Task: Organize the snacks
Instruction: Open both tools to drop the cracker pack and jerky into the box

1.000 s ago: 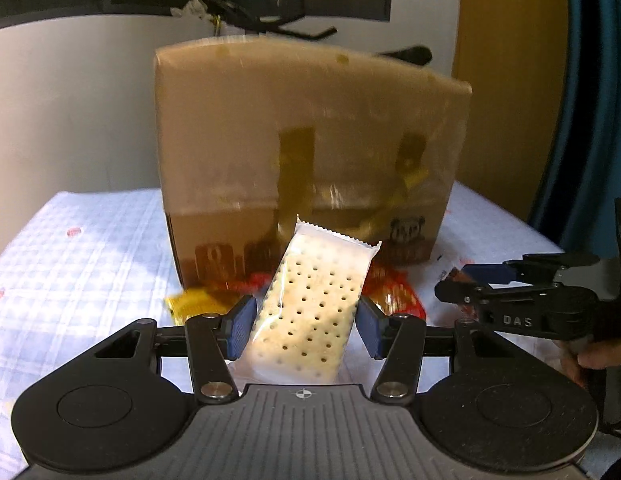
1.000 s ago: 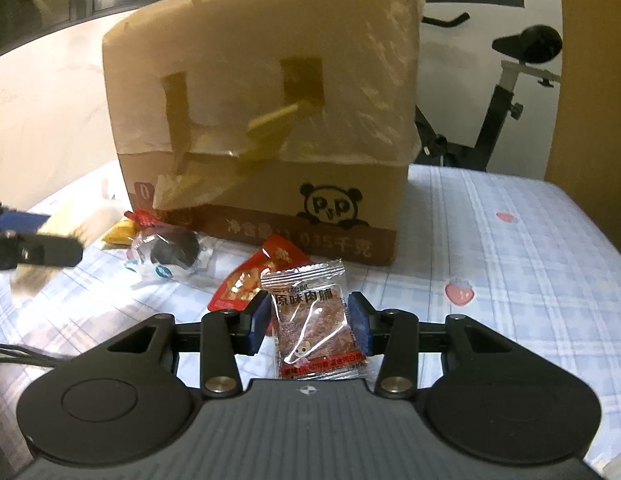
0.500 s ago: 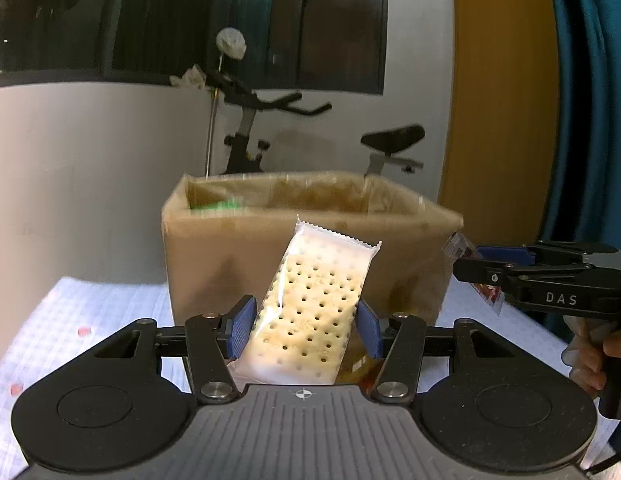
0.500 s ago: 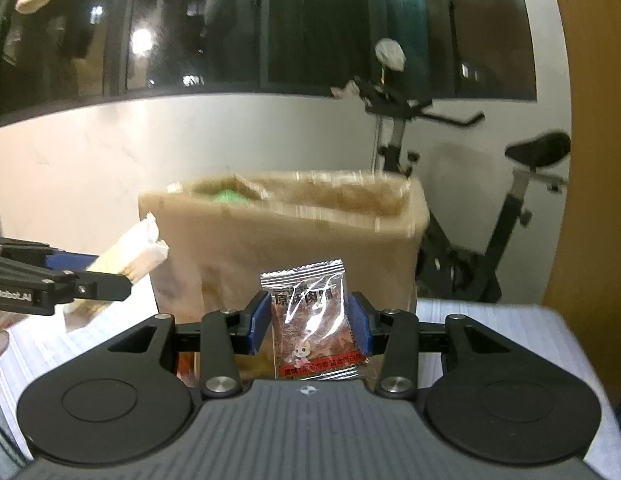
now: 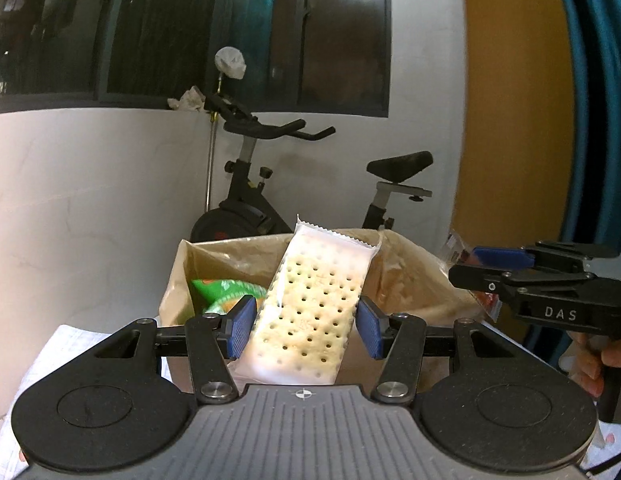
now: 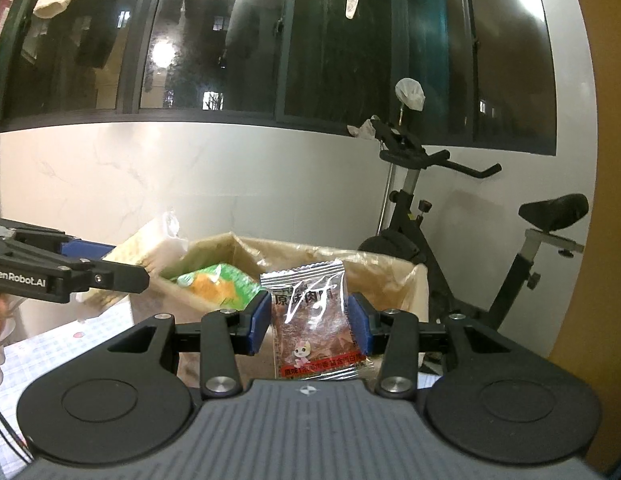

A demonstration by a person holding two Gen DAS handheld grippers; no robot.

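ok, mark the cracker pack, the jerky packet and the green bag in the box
cracker pack (image 5: 310,312), left wrist view, middle of its clear front
jerky packet (image 6: 314,320), right wrist view, centre of wrapper
green bag (image 6: 218,286), right wrist view, orange-and-green face

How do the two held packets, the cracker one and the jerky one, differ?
The cracker packet is long, pale and dotted with holes, tilted in the left tool. The jerky packet is shorter, clear with reddish-brown meat and printed text, upright in the right tool. Both are clamped at their sides before the open box.
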